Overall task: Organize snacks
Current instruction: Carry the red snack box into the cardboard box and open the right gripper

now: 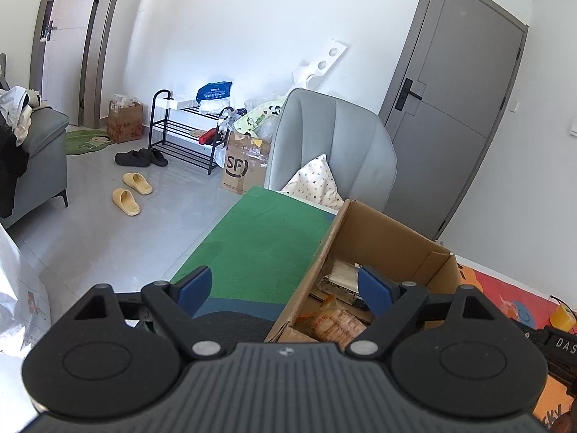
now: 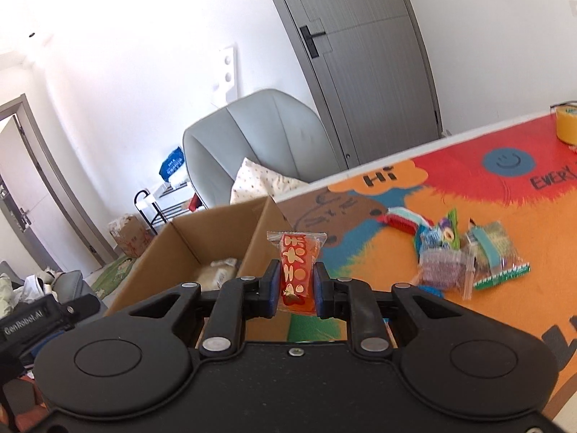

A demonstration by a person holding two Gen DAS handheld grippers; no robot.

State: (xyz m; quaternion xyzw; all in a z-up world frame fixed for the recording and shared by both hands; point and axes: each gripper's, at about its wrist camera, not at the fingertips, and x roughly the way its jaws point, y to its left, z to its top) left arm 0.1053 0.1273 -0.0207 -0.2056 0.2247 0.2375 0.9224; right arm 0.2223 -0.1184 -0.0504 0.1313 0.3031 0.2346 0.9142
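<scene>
The right gripper (image 2: pixel 296 290) pinches a glossy orange snack packet (image 2: pixel 296 270) upright above the table (image 2: pixel 378 270), just beside the brown cardboard box (image 2: pixel 173 252). The left gripper (image 1: pixel 285 292) gapes empty — blue pads (image 1: pixel 193 290) straddling the box's wall.

Left gripper (image 1: pixel 285 288) stands with jaws wide apart, nothing between the blue pads (image 1: pixel 193 288). It straddles the near left wall of an open cardboard box (image 1: pixel 389 238); one pad sits over the green mat (image 1: pixel 267 241), the other over the box interior. Wrapped snacks (image 1: pixel 339 319) lie loose on the box floor. Behind the box: a grey chair (image 1: pixel 335 144) with a patterned cushion (image 1: pixel 317 184). Yellow slippers (image 1: pixel 131 193) lie on the tiled floor.
</scene>
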